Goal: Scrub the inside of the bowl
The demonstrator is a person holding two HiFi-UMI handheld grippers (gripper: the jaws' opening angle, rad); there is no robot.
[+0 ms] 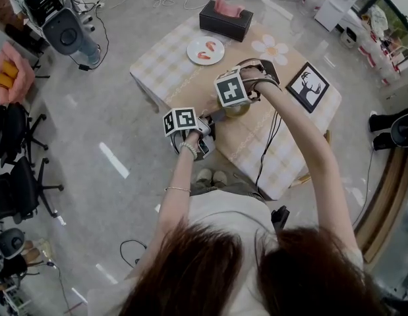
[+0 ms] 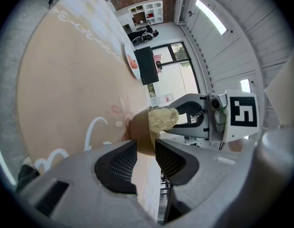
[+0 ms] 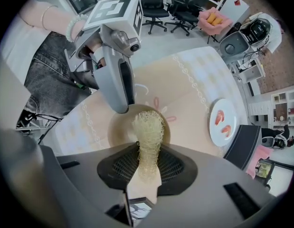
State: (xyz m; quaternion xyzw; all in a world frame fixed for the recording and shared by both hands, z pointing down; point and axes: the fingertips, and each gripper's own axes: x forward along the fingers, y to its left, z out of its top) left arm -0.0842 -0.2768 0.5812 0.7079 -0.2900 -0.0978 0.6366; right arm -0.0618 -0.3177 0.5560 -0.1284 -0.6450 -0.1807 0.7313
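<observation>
A tan bowl (image 3: 119,127) stands on the beige tablecloth near the table's front edge; in the head view the bowl (image 1: 238,110) peeks out under my right gripper. My left gripper (image 2: 146,156) is shut on the bowl's rim (image 2: 143,139), holding it from the side. My right gripper (image 3: 147,167) is shut on a pale mesh scrubber (image 3: 148,134), whose end reaches down into the bowl. In the left gripper view the scrubber (image 2: 162,119) sits at the bowl's mouth. Both grippers (image 1: 190,122) (image 1: 233,89) meet over the bowl.
A white plate (image 1: 205,50) with two pink pieces sits behind the bowl, a black tissue box (image 1: 225,20) beyond it. A framed deer picture (image 1: 307,86) lies at the right. A machine (image 1: 62,24) and office chairs stand on the floor at left.
</observation>
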